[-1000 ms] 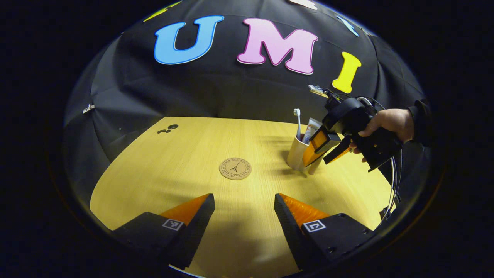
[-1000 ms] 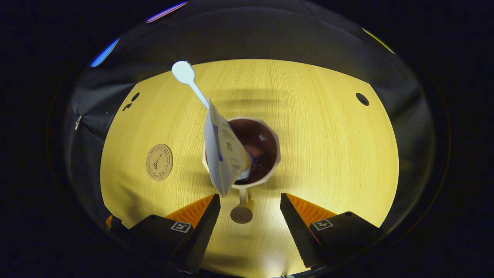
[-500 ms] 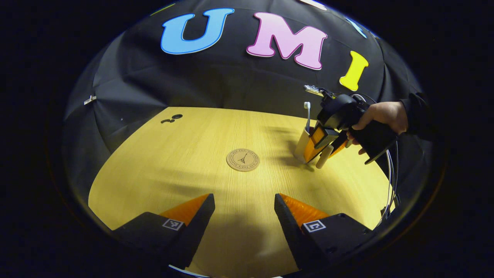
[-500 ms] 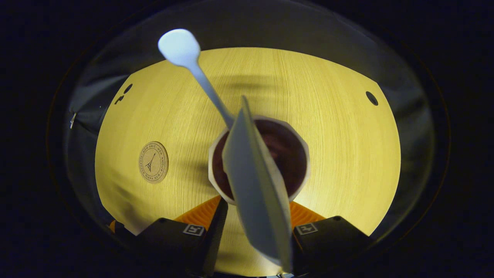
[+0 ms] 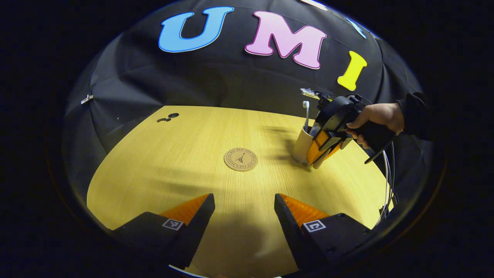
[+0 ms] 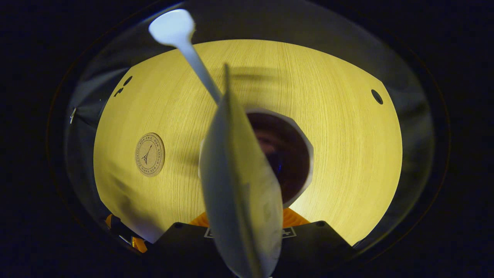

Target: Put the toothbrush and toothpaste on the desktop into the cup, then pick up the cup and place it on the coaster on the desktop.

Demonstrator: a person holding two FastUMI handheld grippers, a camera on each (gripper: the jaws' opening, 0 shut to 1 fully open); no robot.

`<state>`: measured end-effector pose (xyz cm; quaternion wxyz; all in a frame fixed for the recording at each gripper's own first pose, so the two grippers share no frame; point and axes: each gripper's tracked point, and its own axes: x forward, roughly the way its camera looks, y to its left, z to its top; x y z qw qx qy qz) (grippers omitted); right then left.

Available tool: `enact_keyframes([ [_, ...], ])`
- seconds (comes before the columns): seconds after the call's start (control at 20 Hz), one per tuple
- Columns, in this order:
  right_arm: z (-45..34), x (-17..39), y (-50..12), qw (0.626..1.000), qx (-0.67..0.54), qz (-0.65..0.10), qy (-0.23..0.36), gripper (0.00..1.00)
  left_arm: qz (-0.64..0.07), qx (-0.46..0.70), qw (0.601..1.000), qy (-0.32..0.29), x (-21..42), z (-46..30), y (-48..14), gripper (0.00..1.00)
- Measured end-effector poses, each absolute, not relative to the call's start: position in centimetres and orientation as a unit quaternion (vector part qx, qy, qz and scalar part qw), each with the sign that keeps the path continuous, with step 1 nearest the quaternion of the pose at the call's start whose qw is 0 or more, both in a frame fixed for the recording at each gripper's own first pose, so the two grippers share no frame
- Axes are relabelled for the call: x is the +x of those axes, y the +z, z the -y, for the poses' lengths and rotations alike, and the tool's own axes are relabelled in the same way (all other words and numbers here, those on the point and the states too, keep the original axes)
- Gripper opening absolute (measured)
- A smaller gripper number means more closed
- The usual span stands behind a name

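Note:
A cream cup (image 5: 301, 144) stands on the yellow wooden desktop (image 5: 173, 162), right of a round cork coaster (image 5: 241, 159). In it stand a white toothbrush (image 5: 306, 112) and a white toothpaste tube (image 6: 239, 193). My right gripper (image 5: 320, 148) is at the cup's near side, fingers drawn together on its handle. In the right gripper view I look down into the cup's (image 6: 305, 170) dark inside; the tube hides the fingertips, and the toothbrush head (image 6: 171, 27) leans up left. The coaster (image 6: 149, 154) lies to the left there. My left gripper (image 5: 244, 206) hovers open over the near desktop, holding nothing.
A person's hand (image 5: 376, 116) in a dark sleeve holds the right gripper, with cables hanging near the desk's right edge. Small dark holes (image 5: 170, 116) mark the far left of the desktop; another hole (image 6: 377, 96) lies at the far right.
My right gripper came down to the cup and its fingers went from wide apart to shut around the handle. The left gripper stayed put.

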<state>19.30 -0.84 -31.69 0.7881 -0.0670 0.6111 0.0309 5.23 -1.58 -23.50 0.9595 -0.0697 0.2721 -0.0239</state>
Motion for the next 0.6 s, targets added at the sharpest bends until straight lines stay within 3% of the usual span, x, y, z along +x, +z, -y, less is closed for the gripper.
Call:
enact_keyframes([
  [0.6,0.3,19.6,-30.1,0.803,-0.094,-0.587,0.036,0.22,-0.271,-0.066,0.96,-0.028,5.0,1.5,-23.5,0.96],
])
